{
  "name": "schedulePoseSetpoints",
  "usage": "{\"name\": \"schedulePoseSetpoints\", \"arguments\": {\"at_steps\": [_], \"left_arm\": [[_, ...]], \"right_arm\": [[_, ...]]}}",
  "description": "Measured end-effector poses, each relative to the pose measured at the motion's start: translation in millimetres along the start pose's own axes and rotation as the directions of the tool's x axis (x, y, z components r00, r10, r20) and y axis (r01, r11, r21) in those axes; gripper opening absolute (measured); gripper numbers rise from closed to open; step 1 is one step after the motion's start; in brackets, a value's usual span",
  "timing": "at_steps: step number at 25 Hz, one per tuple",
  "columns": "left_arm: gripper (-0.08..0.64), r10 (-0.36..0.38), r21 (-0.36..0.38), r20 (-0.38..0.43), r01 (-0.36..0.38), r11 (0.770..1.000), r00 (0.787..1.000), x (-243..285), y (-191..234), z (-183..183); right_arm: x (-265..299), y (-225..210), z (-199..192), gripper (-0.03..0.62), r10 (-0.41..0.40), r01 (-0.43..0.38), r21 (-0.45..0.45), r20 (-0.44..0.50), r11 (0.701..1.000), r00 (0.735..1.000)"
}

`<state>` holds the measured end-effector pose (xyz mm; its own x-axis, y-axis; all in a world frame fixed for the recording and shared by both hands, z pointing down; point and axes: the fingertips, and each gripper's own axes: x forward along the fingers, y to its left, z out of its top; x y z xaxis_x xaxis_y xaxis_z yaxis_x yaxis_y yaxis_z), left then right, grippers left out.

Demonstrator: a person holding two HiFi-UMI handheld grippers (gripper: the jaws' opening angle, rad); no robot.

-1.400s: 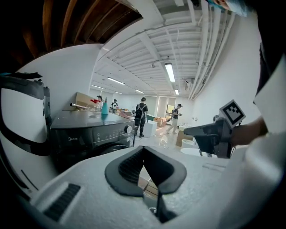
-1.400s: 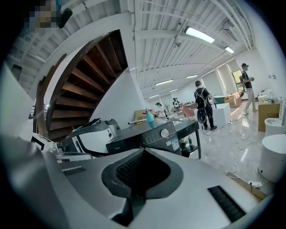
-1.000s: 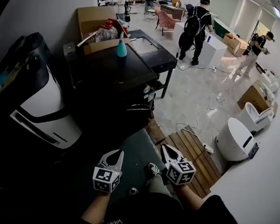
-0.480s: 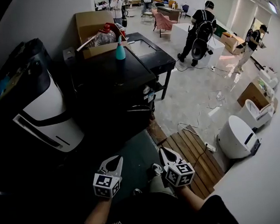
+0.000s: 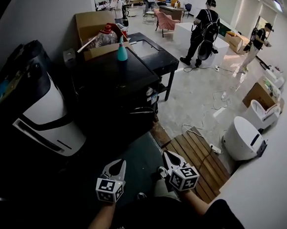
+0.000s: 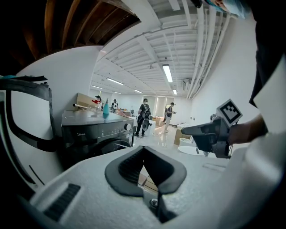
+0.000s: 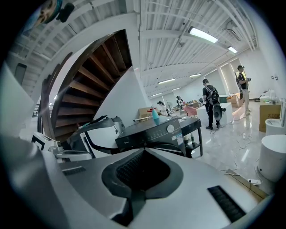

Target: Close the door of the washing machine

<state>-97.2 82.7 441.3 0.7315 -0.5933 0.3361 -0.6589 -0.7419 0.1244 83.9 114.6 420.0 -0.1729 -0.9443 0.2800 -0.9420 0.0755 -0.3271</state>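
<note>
Left hand-held gripper and right hand-held gripper, both closed empty, face the washing machine bearing a bottle.

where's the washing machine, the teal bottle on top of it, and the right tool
washing machine (image 7: 149,135), right gripper view, on its front control panel
teal bottle (image 5: 122,52), head view, on the bottle's body
right tool (image 5: 166,154), head view, at its shut tips
</note>
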Motion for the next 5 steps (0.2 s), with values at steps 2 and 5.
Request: {"name": "schedulePoseSetpoints", "arguments": {"at_steps": [2,5], "left_arm": [[0.011,0.002,0.002,-0.001,-0.002,1.0,1.0,0.1,2.4,-1.3],[0.011,0.004,-0.001,-0.004,-0.004,1.0,1.0,0.6,4.1,-2.1]], "right_arm": [[2.5,0.2,-2.9,-0.002,0.007,-0.007,-0.005,-0.001,1.0,1.0],[5.8,1.3,-3.9,-0.002,0.013,-0.013,-0.009,-0.001,1.0,1.0]]}}
